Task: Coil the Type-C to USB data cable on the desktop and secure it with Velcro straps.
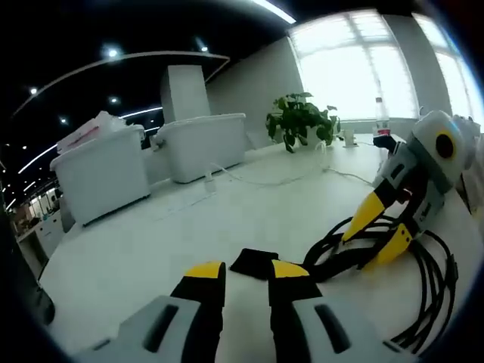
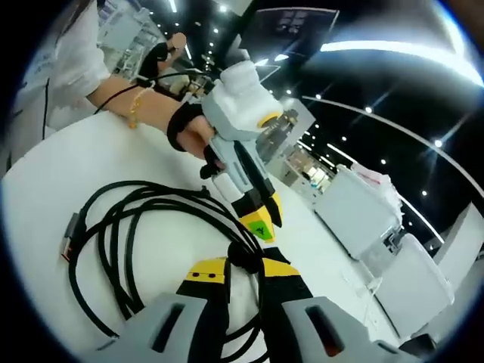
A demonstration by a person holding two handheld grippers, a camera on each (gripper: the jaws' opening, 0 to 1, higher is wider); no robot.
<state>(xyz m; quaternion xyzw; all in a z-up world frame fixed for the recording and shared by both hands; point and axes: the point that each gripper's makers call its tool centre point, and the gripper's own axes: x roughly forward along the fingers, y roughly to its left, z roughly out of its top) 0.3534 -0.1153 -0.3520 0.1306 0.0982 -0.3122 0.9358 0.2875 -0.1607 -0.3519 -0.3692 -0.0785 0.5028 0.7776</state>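
Observation:
The black data cable (image 2: 125,227) lies in loose loops on the white desktop (image 2: 45,174), one plug end (image 2: 69,238) pointing out at the left. My right gripper (image 2: 242,270) is shut on the gathered strands of the coil. In the left gripper view the right gripper (image 1: 382,231) comes in from the right, its yellow fingers pinching the cable (image 1: 435,280). My left gripper (image 1: 247,270) is shut on a black Velcro strap (image 1: 253,261) that joins the bundle. In the right gripper view, the left gripper (image 2: 262,224), held by a gloved hand (image 2: 189,132), meets the bundle just beyond my right jaws.
Two white bins (image 1: 106,170) (image 1: 203,144) stand at the back of the desktop (image 1: 151,249), with thin white wires (image 1: 257,180) beside them. A potted plant (image 1: 299,121) and a bottle (image 1: 381,117) stand near the window. A person's sleeve and forearm (image 2: 113,87) reach in.

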